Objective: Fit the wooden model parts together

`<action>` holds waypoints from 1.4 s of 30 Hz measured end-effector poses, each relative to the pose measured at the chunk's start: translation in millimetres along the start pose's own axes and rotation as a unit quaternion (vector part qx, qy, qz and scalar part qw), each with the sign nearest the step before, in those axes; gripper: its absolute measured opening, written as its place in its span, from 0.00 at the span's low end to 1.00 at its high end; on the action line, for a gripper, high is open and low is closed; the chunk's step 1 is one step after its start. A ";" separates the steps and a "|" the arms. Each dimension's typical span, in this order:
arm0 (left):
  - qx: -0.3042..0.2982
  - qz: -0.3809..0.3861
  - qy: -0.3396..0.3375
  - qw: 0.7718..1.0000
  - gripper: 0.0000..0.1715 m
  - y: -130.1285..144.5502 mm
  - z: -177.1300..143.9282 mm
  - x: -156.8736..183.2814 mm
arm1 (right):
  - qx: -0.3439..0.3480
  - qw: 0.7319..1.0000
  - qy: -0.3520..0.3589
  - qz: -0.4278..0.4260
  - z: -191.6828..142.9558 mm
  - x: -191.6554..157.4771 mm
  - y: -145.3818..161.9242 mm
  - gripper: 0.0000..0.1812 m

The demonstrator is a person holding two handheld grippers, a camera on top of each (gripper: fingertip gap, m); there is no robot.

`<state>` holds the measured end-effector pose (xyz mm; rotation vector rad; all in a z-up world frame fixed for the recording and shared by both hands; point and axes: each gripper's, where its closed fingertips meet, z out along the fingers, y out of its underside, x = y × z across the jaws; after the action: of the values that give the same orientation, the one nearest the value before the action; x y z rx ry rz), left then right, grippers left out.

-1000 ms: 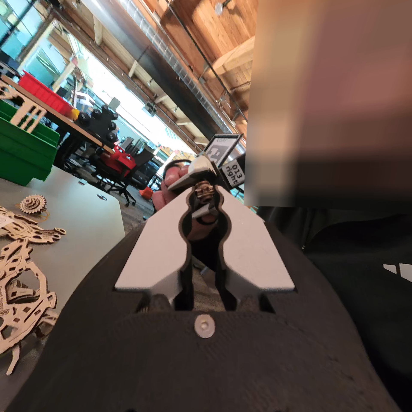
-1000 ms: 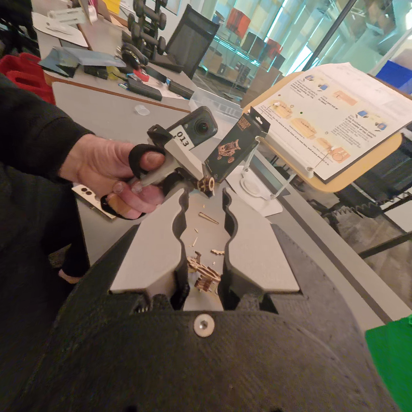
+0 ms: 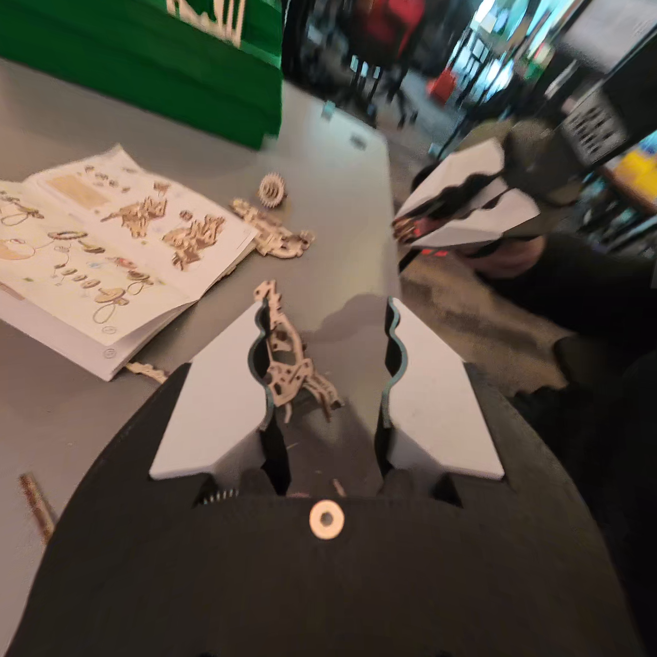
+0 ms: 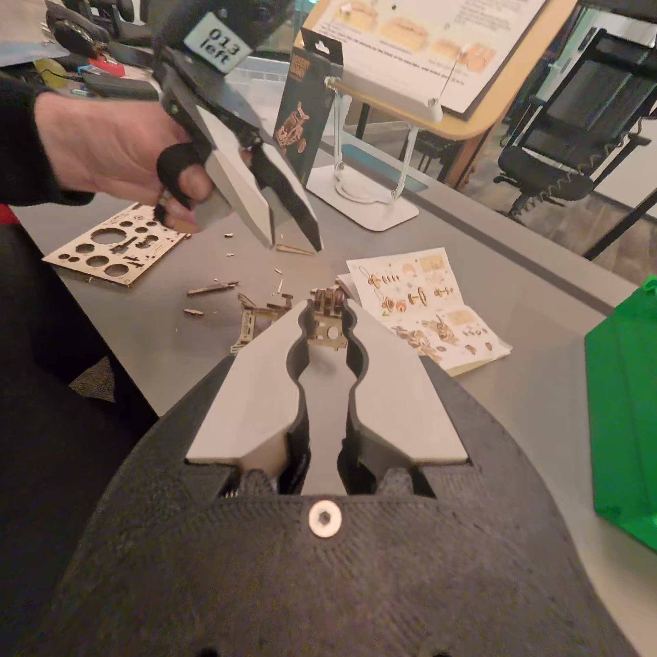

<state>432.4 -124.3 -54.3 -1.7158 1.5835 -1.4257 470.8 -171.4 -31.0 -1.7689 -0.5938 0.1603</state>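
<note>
Both grippers have swung down from mid-air to the table (image 4: pixel 480 409). Left gripper (image 3: pixel 325 309): jaws spread, empty, over a flat chassis piece (image 3: pixel 284 355). Right gripper (image 4: pixel 325 305): clenched on the small gear subassembly (image 4: pixel 327 320). Judged early; many parts loose.
</note>
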 end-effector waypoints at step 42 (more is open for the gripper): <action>0.054 -0.225 0.136 0.963 0.11 7.3 25.3 -22.7 | 0.029 0.993 -0.039 0.109 8.4 9.9 16.8 0.07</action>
<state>454.2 -114.2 -79.4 -1.9625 1.2544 -2.0016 481.0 -162.3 -47.2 -1.7750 -0.4450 0.3960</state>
